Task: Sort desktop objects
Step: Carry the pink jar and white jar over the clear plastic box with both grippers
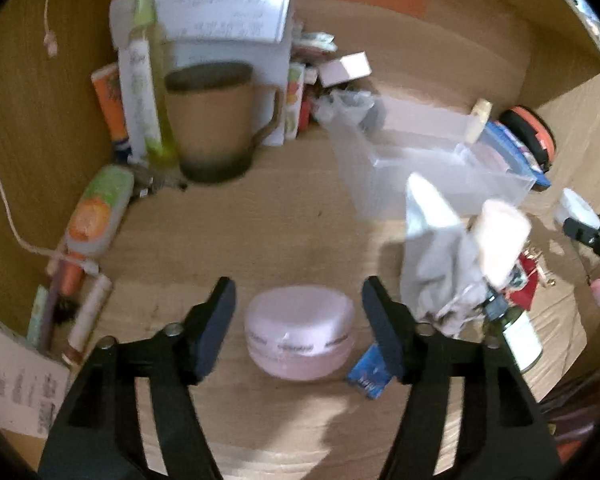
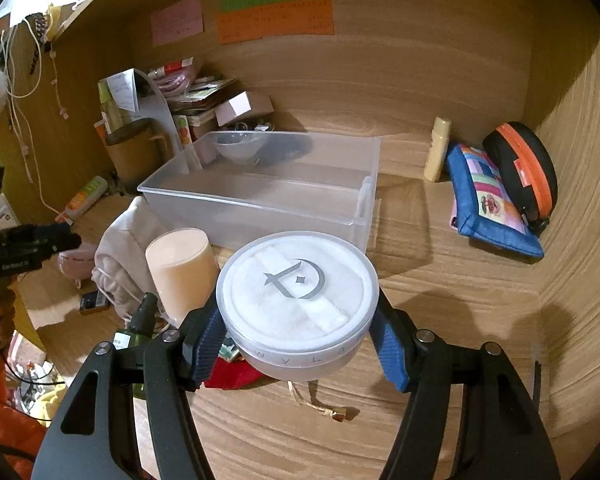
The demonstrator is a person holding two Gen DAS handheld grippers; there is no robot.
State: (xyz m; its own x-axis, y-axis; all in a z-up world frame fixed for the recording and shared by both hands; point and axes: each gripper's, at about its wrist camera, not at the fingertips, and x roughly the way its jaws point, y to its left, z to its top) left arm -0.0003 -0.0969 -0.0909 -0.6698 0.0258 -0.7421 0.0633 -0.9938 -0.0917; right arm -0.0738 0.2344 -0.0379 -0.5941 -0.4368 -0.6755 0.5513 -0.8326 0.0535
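My right gripper: round powder jar with white puff under clear lid sits squarely between blue pads, both pressing its sides; jar lifted clear of wooden desk, tilted toward camera, in front of clear plastic bin. Gripper angled downward.

My left gripper: jaws spread wide, gripping nothing; pink round jar rests on desk between fingers, gap each side. Gripper pitched down, above desk.
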